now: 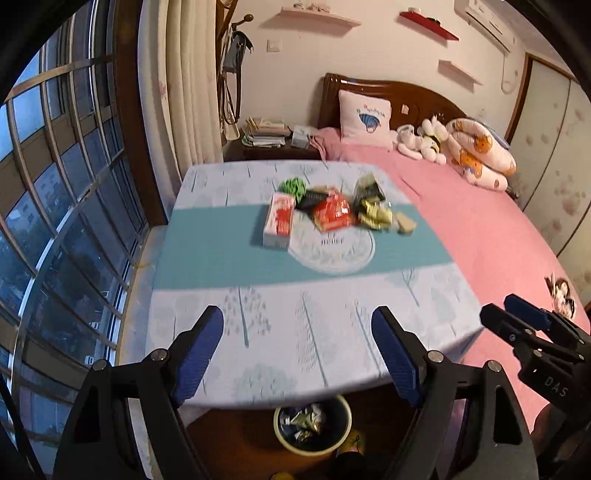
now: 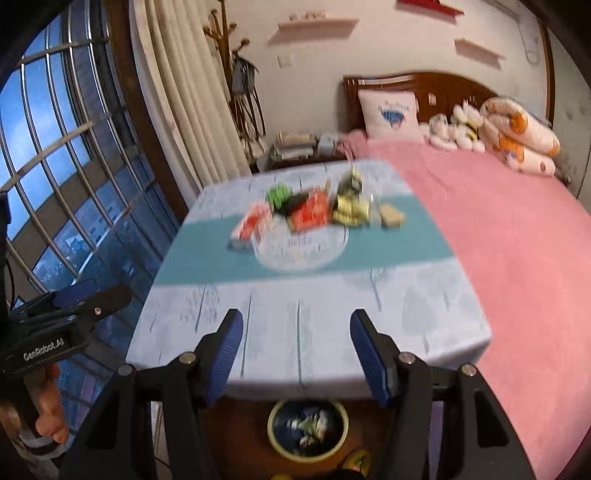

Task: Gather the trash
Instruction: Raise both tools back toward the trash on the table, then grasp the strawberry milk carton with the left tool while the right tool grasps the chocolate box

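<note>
A square table with a pale blue tree-print cloth (image 1: 295,325) carried a heap of crumpled snack wrappers (image 1: 332,210) at its centre, a round dark trash bin (image 1: 312,428) stood below its near edge, and the left gripper (image 1: 297,354) and right gripper (image 2: 295,354) hovered above, jaws spread and empty.

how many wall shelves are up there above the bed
3: a pale shelf at the top centre, a red shelf to its right, and a smaller pale shelf lower right. More may be beyond view.

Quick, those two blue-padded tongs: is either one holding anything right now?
Left tongs: open, holding nothing.
Right tongs: open, holding nothing.
</note>
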The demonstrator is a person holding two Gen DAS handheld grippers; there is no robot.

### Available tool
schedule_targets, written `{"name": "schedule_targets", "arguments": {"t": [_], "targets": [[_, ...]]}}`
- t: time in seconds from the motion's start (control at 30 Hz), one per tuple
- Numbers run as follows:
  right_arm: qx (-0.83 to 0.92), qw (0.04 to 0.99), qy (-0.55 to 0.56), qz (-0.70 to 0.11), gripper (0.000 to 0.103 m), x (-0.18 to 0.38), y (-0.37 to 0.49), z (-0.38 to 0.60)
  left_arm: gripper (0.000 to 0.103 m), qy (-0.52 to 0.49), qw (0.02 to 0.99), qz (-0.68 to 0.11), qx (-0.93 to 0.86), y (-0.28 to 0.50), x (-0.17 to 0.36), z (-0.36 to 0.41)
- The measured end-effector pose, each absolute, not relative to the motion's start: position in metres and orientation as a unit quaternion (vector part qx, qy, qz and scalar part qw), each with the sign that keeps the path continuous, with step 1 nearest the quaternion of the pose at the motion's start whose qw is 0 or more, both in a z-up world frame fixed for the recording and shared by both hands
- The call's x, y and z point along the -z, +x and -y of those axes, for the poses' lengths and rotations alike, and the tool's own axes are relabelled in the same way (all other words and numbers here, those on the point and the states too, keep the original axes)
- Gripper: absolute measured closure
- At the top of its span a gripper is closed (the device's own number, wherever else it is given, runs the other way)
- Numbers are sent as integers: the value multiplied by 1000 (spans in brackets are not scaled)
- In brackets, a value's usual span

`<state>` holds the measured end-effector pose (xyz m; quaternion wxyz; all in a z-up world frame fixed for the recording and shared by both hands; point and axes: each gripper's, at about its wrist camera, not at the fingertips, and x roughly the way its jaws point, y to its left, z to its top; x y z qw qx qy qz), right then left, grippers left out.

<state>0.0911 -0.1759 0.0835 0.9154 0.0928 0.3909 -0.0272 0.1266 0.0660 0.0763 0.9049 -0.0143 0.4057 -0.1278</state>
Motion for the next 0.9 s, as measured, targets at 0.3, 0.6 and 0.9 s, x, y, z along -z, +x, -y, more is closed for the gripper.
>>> {"name": "schedule_targets", "arguments": {"t": [0.3,0.6,0.9], "targets": [[-2,919,79,-387,43,-90,181,215,22,-4,897,-429,107,227,-69,-37],[-39,880,141,-453,49,-31,319,300,22,-26,860,-508,43,359,1,-4],[-58,829,204,-518,49,40,428,362,22,-50,809,-586,-15,444,86,11]]}}
